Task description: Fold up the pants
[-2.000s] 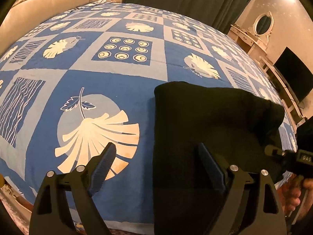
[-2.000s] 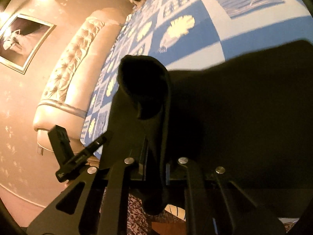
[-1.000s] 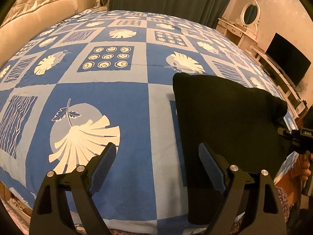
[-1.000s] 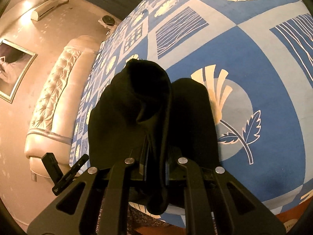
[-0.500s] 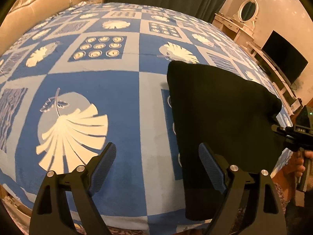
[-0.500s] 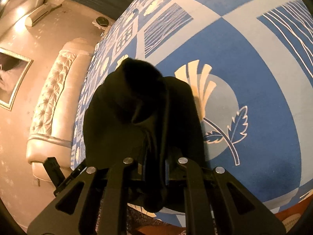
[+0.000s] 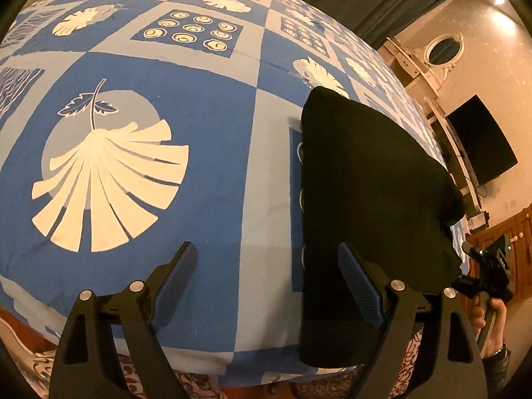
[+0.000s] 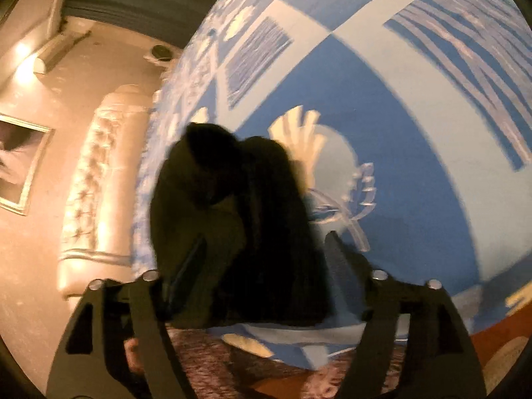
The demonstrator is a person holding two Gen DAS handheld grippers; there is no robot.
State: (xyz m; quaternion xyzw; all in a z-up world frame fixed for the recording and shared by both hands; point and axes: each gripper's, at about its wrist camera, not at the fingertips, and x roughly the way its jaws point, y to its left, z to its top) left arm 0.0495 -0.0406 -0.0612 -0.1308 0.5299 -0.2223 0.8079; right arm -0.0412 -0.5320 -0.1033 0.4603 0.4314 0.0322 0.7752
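One pants (image 7: pixel 372 179), seemingly two claws (image 7: pixel 269 286)

1. We see the right wrist view smeared by motion, so the folds of the black pants (image 8: pixel 232 232) merge into one dark mass.
2. The pants (image 7: pixel 372 206) cover the bedspread (image 7: pixel 199 99) print beneath them near its front edge.

blue patterned bedspread (image 7: pixel 206 106), tufted headboard (image 8: pixel 89 173), television (image 7: pixel 478 139)

Bedspread (image 7: pixel 206 139) left of folded pants (image 7: pixel 372 183) bare, passable; pants block right edge.
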